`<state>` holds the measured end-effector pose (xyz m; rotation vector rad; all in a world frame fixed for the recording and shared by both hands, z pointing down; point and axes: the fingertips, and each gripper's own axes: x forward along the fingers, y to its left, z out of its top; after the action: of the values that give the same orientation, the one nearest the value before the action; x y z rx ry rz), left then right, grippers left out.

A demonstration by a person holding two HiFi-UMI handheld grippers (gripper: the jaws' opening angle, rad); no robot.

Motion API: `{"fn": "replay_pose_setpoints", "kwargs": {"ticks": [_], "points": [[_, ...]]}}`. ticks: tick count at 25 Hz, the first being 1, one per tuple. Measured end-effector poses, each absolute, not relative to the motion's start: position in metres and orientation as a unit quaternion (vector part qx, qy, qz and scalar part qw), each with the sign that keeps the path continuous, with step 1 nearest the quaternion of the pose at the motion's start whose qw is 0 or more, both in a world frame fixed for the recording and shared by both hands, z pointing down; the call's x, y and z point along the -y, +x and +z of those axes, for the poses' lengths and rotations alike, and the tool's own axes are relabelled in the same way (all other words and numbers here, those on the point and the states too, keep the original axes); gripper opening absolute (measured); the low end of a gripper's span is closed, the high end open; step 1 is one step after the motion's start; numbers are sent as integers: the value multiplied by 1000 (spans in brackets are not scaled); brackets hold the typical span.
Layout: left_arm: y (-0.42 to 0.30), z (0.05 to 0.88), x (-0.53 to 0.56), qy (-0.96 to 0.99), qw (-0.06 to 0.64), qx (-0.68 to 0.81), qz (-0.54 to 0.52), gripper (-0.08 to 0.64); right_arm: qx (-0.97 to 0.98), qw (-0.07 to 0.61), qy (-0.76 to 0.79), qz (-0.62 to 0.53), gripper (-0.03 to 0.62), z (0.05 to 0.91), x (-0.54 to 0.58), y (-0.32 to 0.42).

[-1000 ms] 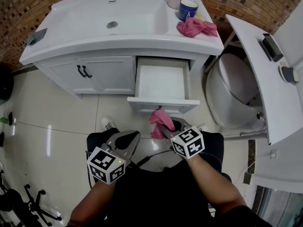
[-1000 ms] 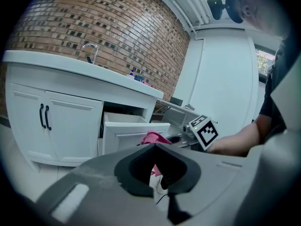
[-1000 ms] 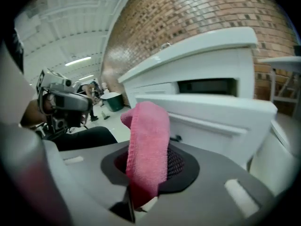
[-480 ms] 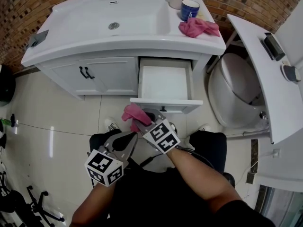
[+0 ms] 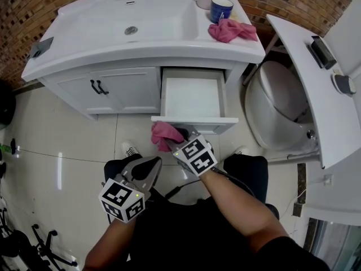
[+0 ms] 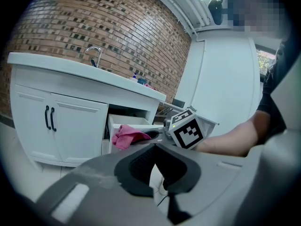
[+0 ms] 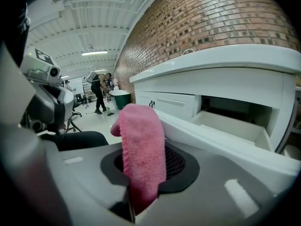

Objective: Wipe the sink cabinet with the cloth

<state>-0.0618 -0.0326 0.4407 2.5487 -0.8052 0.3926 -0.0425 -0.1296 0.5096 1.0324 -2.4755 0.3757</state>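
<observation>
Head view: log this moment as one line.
right tongs: shut on pink cloth, beside open drawer front | left tongs: shut, empty | second pink cloth: on sink top by blue mug

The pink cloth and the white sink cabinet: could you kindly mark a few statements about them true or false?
The right claw is shut on a pink terry cloth. True.
The white sink cabinet's drawer is closed. False: it stands pulled open.
A second crumpled pink cloth lies on the white countertop beside a blue mug. True.
The left claw holds a cloth too. False: it is shut on nothing.
</observation>
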Motion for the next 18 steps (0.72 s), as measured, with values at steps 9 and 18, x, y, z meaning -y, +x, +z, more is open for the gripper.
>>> {"fn": "replay_pose_setpoints", "kwargs": {"ticks": [9,18], "points": [[-57,440,34,922,216,287,143,5,873,213,406,169,95,518,124,-1],[-49,441,33,923,218,283,144,5,844,209,456,190,95,523,113,66]]}}
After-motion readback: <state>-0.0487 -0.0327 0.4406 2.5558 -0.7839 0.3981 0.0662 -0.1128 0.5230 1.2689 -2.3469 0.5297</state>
